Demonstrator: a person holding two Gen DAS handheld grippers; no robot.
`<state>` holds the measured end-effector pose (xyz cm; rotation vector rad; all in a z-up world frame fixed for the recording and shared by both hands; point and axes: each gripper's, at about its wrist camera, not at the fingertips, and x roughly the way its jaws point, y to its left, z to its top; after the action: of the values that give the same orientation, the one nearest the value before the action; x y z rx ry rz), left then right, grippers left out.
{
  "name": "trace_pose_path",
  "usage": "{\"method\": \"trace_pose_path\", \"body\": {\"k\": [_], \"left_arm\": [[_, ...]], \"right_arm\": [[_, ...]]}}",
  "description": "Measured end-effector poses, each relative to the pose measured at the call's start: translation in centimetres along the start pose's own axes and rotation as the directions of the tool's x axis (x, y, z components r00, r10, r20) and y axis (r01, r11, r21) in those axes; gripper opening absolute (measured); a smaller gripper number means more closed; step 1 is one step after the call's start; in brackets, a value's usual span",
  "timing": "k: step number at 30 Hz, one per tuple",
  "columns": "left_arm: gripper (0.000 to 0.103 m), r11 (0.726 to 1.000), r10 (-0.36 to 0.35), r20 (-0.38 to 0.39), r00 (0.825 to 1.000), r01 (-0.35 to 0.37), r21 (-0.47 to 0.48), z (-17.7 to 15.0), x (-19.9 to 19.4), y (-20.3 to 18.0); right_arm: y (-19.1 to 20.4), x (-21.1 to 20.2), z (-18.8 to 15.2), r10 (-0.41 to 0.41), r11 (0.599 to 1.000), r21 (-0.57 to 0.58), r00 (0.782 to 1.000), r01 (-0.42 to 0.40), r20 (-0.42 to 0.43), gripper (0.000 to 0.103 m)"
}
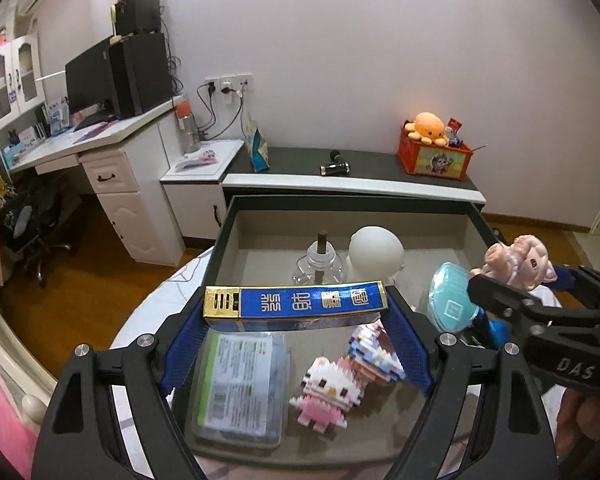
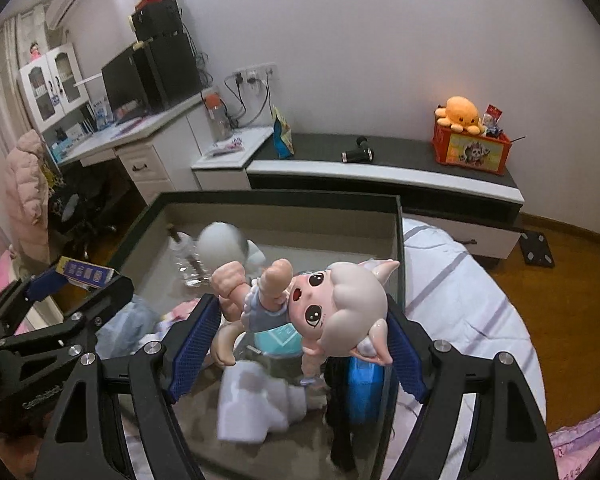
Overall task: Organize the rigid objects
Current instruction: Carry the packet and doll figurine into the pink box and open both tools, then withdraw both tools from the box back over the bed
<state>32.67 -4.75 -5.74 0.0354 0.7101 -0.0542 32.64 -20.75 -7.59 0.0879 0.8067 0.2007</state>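
Note:
My left gripper (image 1: 296, 312) is shut on a long blue and gold box (image 1: 296, 304), held crosswise between the blue pads above a dark-rimmed tray (image 1: 228, 216). In the tray lie a pink block-built cat figure (image 1: 326, 390), a stack of block pieces (image 1: 374, 354), a clear packet with a green label (image 1: 236, 388), a glass bottle (image 1: 320, 260) and a white round object (image 1: 376, 252). My right gripper (image 2: 300, 320) is shut on a doll with white hair (image 2: 320, 304), lying sideways over the tray (image 2: 284, 198). From the left wrist view that doll (image 1: 516, 260) shows at the right.
The tray rests on a round bed with a striped white cover (image 2: 460, 280). Behind stand a low dark-topped cabinet (image 1: 360, 164) bearing an orange crate (image 1: 434, 156) and a black tool (image 1: 336, 167), and a white desk (image 1: 112, 152) at the left. Wooden floor lies around.

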Motion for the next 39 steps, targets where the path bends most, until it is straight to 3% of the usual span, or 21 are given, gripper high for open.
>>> {"method": "trace_pose_path", "body": {"k": [5,11,12,13,16,25,39], "left_arm": [[0.086,1.000,0.025,-0.021,0.999,-0.025,0.006,0.2,1.5,-0.1],[0.103,0.998,0.059,0.009,0.998,-0.059,0.009,0.3,0.4,0.4],[0.103,0.998,0.061,0.015,0.998,-0.061,0.007,0.3,0.0,0.5],[0.103,0.998,0.066,0.019,0.998,-0.066,0.005,0.3,-0.4,0.7],[0.103,0.997,0.075,0.039,0.996,-0.075,0.001,0.3,-1.9,1.2],[0.103,0.997,0.074,0.110,0.991,-0.071,-0.029,-1.0,-9.2,2.3],[0.103,0.998,0.059,0.217,0.974,-0.056,-0.017,-5.2,-22.8,2.5]], "right_arm": [[-0.1,1.4,0.2,-0.012,1.000,-0.004,1.000,0.012,-0.018,0.085],[-0.4,0.6,0.2,-0.004,1.000,0.026,1.000,0.004,-0.005,0.089],[-0.5,0.4,0.2,0.001,0.999,0.034,1.000,-0.001,-0.002,0.091],[-0.5,0.1,0.1,0.004,0.999,0.042,1.000,-0.005,0.003,0.103],[-0.7,-1.8,0.0,0.010,0.997,0.078,0.999,-0.013,0.039,0.103],[0.5,-8.9,-1.4,0.007,0.993,0.118,0.991,-0.023,0.136,0.103],[4.3,-23.0,-8.2,-0.043,0.993,0.117,0.954,0.008,0.295,0.103]]}}
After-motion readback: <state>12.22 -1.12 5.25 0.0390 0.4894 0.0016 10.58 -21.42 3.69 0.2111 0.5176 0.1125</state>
